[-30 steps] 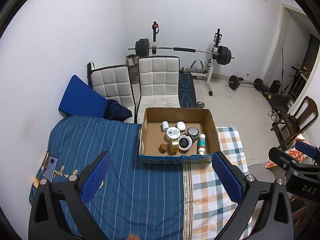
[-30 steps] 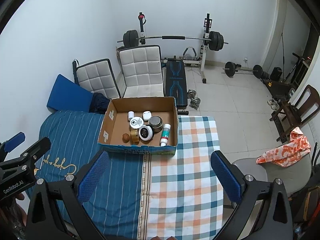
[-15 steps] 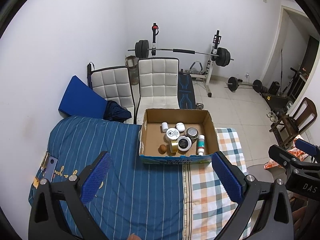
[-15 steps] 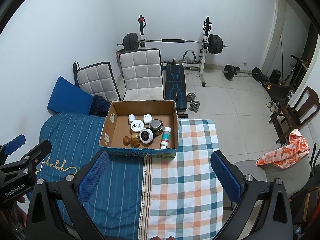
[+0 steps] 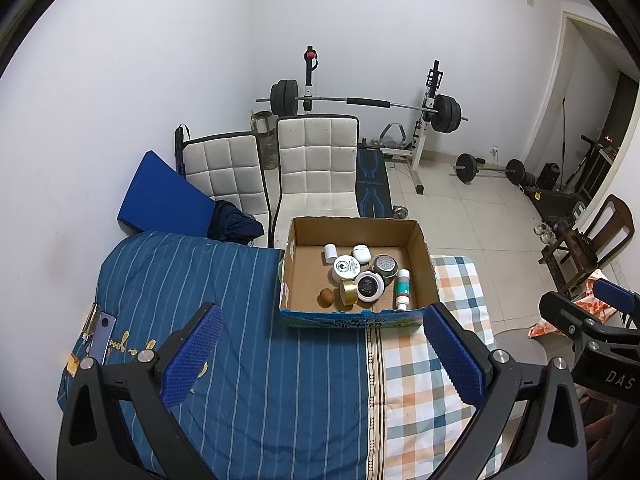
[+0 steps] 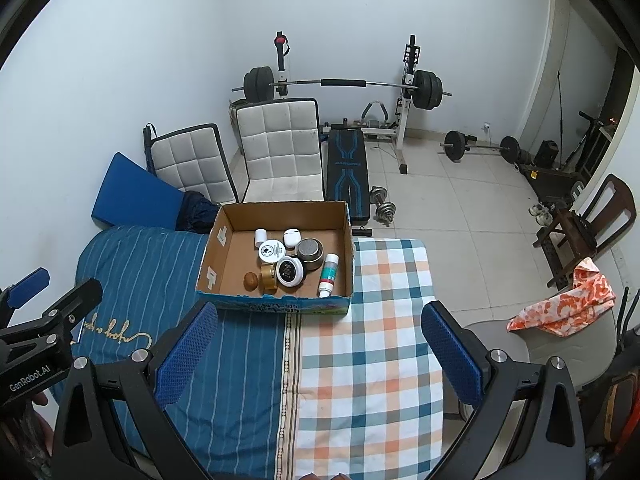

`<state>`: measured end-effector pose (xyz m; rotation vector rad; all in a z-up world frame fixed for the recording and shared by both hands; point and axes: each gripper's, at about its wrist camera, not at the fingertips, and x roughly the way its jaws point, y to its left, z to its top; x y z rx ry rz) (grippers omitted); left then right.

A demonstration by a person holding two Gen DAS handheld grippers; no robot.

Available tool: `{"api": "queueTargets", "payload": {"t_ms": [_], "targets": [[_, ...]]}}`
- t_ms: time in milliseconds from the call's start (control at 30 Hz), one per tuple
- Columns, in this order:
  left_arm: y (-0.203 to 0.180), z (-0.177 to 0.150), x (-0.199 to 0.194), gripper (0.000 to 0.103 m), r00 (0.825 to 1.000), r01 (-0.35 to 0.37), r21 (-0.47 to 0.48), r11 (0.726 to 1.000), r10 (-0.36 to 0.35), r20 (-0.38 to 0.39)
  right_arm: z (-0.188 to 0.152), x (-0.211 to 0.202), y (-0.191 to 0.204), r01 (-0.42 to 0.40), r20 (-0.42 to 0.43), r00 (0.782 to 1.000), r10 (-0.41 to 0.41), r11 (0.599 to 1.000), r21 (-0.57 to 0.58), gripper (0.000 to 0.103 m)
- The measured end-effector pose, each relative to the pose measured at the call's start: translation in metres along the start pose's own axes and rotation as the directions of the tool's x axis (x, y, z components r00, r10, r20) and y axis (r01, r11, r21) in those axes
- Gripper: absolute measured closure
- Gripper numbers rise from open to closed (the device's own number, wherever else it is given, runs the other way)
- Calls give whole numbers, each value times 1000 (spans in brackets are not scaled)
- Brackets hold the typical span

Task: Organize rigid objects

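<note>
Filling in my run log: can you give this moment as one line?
left gripper: open, empty | right gripper: open, empty | both above bed, short of cardboard box | jars and bottle inside box

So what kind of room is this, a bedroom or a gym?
It looks like a spare room at home used as a gym and for storage. A barbell on a rack and a weight bench stand by the wall, while the cardboard box of small containers sits on a cloth-covered surface.
</note>
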<state>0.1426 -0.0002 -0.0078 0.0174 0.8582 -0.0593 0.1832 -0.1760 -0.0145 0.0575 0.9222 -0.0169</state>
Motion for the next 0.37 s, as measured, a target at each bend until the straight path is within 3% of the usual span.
{"api": "queueTargets", "payload": {"t_ms": [367], "targets": [[0, -4, 0, 0, 1000, 0, 4, 1000, 0, 1, -3, -2, -1, 1, 0, 1000, -1, 1000, 0, 0]]}}
